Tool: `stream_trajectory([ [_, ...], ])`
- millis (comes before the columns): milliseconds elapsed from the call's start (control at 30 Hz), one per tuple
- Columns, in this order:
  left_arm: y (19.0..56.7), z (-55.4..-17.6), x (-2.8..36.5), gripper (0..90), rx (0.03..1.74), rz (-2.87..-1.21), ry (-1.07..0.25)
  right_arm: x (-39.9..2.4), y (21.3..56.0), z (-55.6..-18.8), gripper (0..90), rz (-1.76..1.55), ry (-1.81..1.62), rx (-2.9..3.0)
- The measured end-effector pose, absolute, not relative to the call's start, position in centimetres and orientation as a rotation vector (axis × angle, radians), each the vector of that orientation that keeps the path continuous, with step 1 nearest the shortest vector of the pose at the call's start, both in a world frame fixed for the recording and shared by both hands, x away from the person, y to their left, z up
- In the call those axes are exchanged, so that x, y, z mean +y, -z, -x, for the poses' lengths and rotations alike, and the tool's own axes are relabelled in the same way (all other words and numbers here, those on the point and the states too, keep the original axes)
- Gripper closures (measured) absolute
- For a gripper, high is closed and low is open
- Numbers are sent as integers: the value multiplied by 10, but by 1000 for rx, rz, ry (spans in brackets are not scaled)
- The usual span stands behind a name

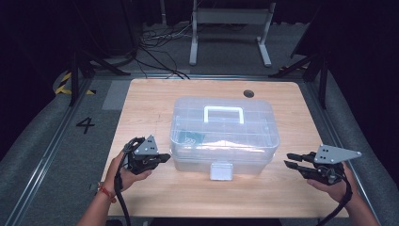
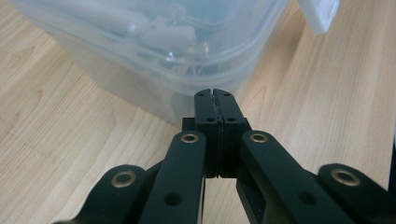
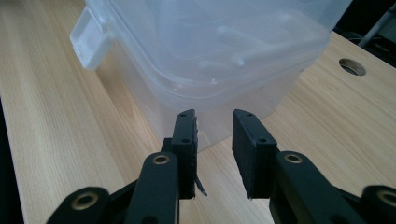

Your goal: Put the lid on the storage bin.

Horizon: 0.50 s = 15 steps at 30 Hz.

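Observation:
A clear plastic storage box (image 1: 225, 135) with a white handle (image 1: 224, 113) and a white front latch (image 1: 221, 171) stands mid-table, its lid down. My left gripper (image 1: 165, 158) sits at the box's front left corner, jaws pressed together with nothing between them; in the left gripper view the left gripper (image 2: 215, 95) points at the box corner (image 2: 154, 51). My right gripper (image 1: 288, 160) hovers by the box's right front corner, open with a bare gap; the right gripper (image 3: 214, 116) faces the box wall (image 3: 219, 51). The latch (image 3: 88, 39) shows at the left there.
The wooden table (image 1: 155, 101) has a round cable hole (image 1: 249, 93) at the back right. Small items lie blurred inside the box. A white frame stand (image 1: 230, 19) and cables sit on the floor beyond the table.

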<state>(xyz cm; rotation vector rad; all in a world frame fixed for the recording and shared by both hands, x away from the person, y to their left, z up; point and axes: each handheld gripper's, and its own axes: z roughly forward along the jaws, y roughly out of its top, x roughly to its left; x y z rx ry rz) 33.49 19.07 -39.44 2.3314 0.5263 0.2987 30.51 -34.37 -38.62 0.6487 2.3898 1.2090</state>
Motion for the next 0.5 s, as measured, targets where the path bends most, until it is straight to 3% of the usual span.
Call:
stream_trajectory([
  [333, 414, -324, 205, 786, 579, -2379, -403, -371, 405, -298, 652, -715, -1159, 2357],
  [433, 422, -323, 213, 723, 612, -2401, -414, -385, 417, -296, 626, -769, -1132, 2351],
  [500, 425, -323, 217, 623, 658, -2399, -425, -394, 425, -296, 605, -803, -1110, 2344],
])
